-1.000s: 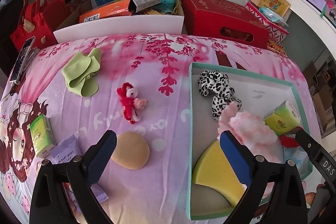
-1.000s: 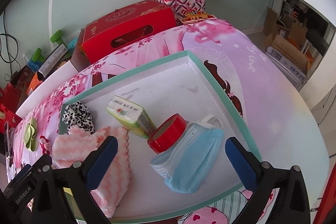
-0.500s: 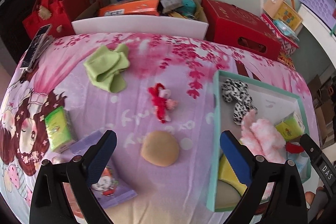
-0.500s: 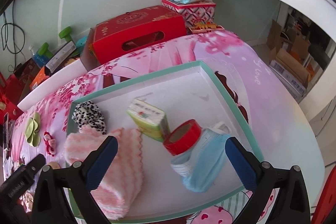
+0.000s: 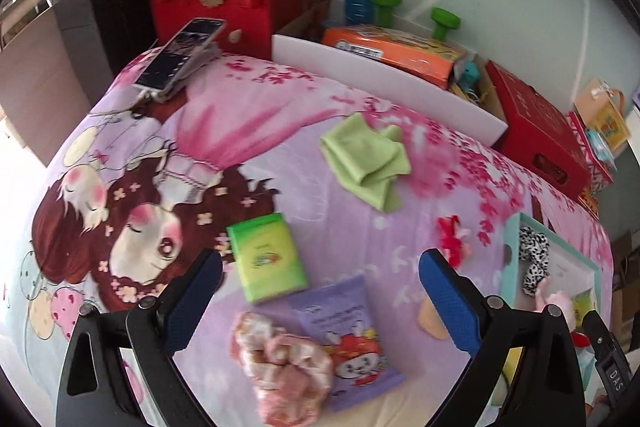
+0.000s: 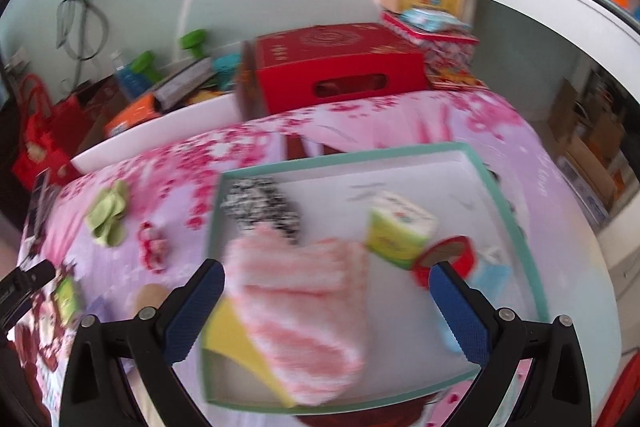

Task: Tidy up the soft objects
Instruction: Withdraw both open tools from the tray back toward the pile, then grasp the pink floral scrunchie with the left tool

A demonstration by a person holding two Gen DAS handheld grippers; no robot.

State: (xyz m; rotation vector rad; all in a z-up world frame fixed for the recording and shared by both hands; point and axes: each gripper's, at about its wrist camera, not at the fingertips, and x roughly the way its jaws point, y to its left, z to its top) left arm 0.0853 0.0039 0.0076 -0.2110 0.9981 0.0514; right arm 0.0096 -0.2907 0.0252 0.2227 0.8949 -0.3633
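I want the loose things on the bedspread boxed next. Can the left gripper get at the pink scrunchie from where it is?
Probably yes. The left gripper is open, and the pink scrunchie lies uncovered on the bedspread just below its jaws. Only the purple wipes packet touches its right edge.

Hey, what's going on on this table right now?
A person is sorting soft things into a teal-rimmed tray. Both grippers are open and hold nothing. The left gripper hovers over a pink scrunchie, a purple wipes packet and a green tissue pack on the cloth. The right gripper hovers over the tray, where a fluffy pink towel and a leopard-print scrunchie already lie.
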